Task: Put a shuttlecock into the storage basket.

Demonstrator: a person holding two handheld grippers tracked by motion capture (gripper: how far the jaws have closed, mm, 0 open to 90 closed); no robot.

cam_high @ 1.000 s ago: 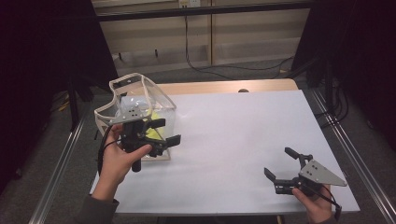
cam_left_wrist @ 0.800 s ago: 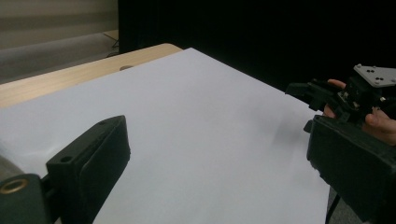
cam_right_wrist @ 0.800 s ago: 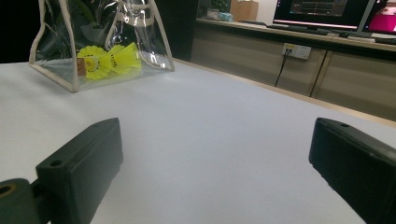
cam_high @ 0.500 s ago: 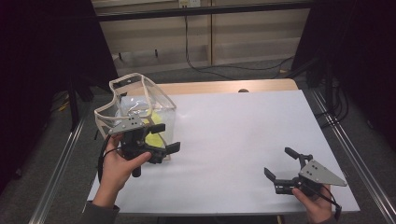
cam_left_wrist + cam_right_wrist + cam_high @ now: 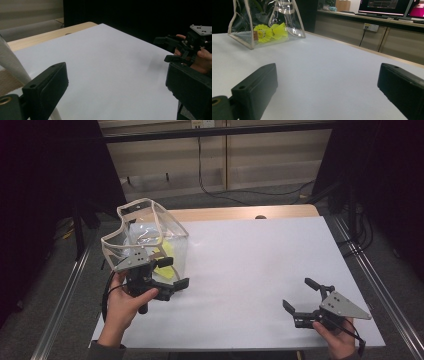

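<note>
Black left hand-held gripper [image 5: 172, 272] beside bag [image 5: 150, 237]

Glossy clear plastic bag [image 5: 145, 240], cloth-trimmed; matt white tabletop [image 5: 250, 270].

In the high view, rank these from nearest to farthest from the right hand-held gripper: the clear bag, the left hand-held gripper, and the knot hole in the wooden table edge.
Measured from the right hand-held gripper, at the near right of the table:
1. Knot hole, at the far edge, around the middle.
2. Left hand-held gripper, at the near left, just in front of the bag.
3. Clear bag, far left, with yellow shuttlecocks inside.
</note>
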